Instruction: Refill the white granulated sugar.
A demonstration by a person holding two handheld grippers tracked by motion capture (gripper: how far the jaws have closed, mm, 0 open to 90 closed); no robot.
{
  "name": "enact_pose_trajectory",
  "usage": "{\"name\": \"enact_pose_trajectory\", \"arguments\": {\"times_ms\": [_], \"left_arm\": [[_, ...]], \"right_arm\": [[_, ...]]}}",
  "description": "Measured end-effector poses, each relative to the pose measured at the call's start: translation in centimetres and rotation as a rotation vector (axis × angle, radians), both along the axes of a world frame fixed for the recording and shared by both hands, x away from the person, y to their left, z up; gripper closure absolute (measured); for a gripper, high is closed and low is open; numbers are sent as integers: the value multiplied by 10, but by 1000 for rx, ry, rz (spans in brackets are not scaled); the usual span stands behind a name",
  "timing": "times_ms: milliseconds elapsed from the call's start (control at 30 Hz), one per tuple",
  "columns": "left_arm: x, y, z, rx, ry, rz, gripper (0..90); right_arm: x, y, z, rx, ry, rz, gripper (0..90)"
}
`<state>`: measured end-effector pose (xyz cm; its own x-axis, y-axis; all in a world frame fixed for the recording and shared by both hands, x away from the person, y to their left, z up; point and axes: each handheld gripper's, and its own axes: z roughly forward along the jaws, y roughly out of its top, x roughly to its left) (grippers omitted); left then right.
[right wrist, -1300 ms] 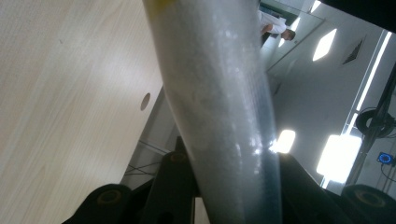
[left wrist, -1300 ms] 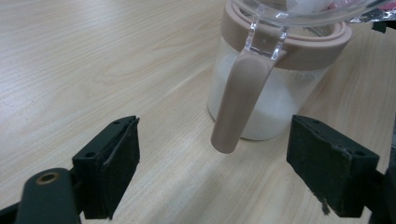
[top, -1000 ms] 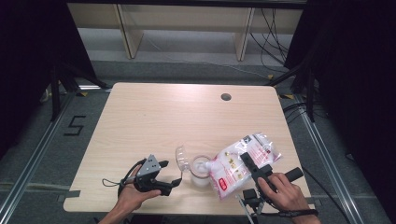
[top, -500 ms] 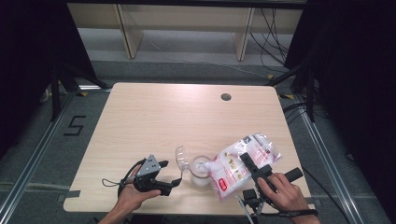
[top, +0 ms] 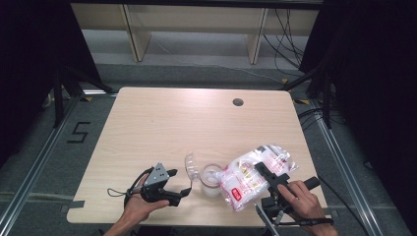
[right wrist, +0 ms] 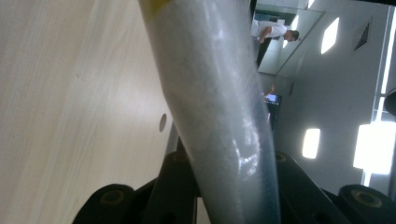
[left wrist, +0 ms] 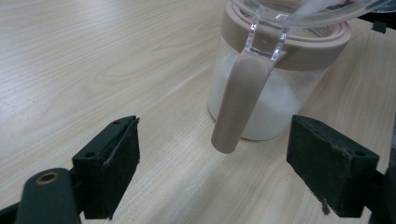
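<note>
The left hand-held gripper lay low in the left hand, jaws spread wide and level — nothing pressed between them. The right hand-held gripper was angled up and away from the right hand, its jaws apparently clamped — the close view was blurred.

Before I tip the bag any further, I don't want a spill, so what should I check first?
1. Bag gripped by right gripper: ok.
2. Bag mouth over jar: ok.
3. Jar lid flipped open: ok.
4. Jar steadied by left gripper: not ok, jaws open, apart from it.
5. Room left in jar: cannot tell.
</note>
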<state>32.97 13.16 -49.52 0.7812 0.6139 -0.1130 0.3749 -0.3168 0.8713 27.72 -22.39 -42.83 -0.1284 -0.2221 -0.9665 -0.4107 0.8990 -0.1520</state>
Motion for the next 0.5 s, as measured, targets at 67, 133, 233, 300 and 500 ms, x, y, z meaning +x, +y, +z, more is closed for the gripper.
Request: {"name": "enact_pose_trajectory", "arguments": {"times_ms": [67, 133, 233, 300, 500], "left_arm": [[0, 0, 0, -1, 0, 1, 169], [0, 0, 0, 1, -1, -1, 168], [0, 0, 0, 1, 0, -1, 168], [0, 0, 0, -1, -1, -3, 169], [0, 0, 0, -1, 0, -4, 168]], "right_arm": [[1, -3, -2, 27, 21, 5, 822], [3, -6, -3, 59, 47, 11, 828], [5, -10, -3, 107, 78, 12, 844], [6, -12, -5, 170, 122, 7, 849], [9, -18, -6, 314, 211, 2, 853]]}}
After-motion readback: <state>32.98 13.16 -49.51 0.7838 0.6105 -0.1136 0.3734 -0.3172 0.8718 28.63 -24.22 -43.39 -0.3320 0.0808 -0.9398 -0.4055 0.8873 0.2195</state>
